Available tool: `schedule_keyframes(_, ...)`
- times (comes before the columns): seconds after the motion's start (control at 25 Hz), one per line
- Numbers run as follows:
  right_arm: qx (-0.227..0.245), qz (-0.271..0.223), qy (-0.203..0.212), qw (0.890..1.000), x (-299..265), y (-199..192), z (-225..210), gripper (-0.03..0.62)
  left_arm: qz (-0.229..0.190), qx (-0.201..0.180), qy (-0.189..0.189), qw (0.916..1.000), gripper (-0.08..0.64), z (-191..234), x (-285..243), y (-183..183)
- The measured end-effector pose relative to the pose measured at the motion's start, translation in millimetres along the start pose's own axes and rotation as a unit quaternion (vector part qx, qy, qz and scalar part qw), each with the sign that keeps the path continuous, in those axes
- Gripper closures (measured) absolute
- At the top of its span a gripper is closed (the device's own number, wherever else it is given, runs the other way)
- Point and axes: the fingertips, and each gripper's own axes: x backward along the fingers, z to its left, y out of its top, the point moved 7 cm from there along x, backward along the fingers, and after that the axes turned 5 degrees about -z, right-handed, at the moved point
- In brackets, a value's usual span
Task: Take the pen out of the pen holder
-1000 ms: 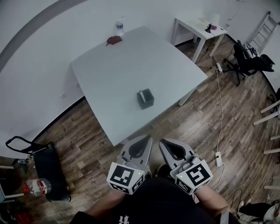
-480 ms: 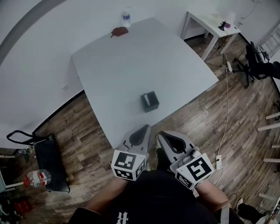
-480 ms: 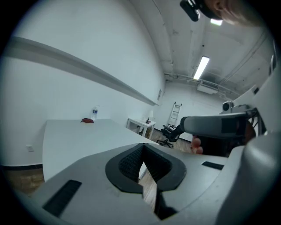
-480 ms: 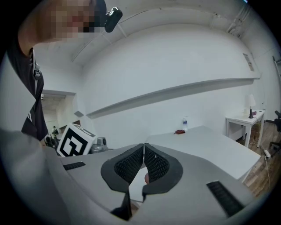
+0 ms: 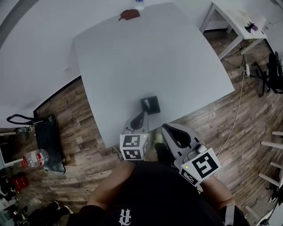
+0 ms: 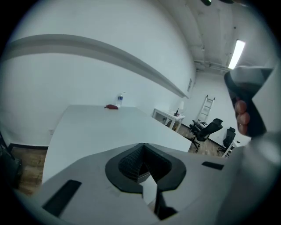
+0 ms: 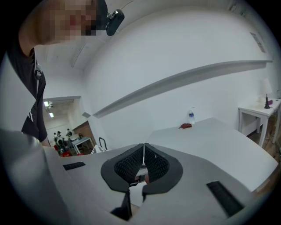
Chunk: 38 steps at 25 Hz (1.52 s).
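Both tools sit low by the body: left tool has jaws pressed together w/ nothing between them, its tip just beside the dark pen holder, while right tool is closed & empty too, off the surface edge. Pen holder stands near the front edge; pen itself can't be made out. At the far edge are a red item & a bottle.

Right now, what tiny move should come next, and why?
Probably open the left hand-held gripper and ease it forward over the pen holder. Its jaws are shut on nothing, and it sits closest to the holder, at the table's near edge. The right hand-held gripper is shut too. No pen shows from here.
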Motion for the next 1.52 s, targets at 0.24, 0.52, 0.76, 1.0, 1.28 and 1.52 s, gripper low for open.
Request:
schedule_keyframes(0.24, -0.021, 0.023, 0.034, 0.999, -23, -2, -31, 0.578, 0.047, 0.017, 0.057, 0.9971, 0.552, 15, -40, -22)
schedule_keyframes(0.52, -0.038, 0.039, 0.046, 0.997, -40, 1, -60, 0.58, 0.091, 0.024, 0.096, 0.991, 0.483, 24, -67, -33)
schedule_keyframes(0.76, -0.047, 0.05, 0.058, 0.996, -52, -1, -70, 0.578, 0.117, 0.003, 0.11, 0.9871, 0.451, 25, -79, -39)
schedule_keyframes(1.0, -0.055, 0.056, 0.058, 0.995, -53, -2, -80, 0.58, 0.137, -0.021, 0.116, 0.9836, 0.451, 23, -89, -42)
schedule_keyframes(1.28, -0.058, 0.06, 0.053, 0.995, -54, -5, -86, 0.58, 0.148, -0.046, 0.137, 0.9783, 0.463, 28, -91, -44)
schedule_keyframes(1.52, -0.058, 0.063, 0.05, 0.995, -55, -5, -91, 0.58, 0.143, -0.053, 0.138, 0.9786, 0.48, 29, -95, -43)
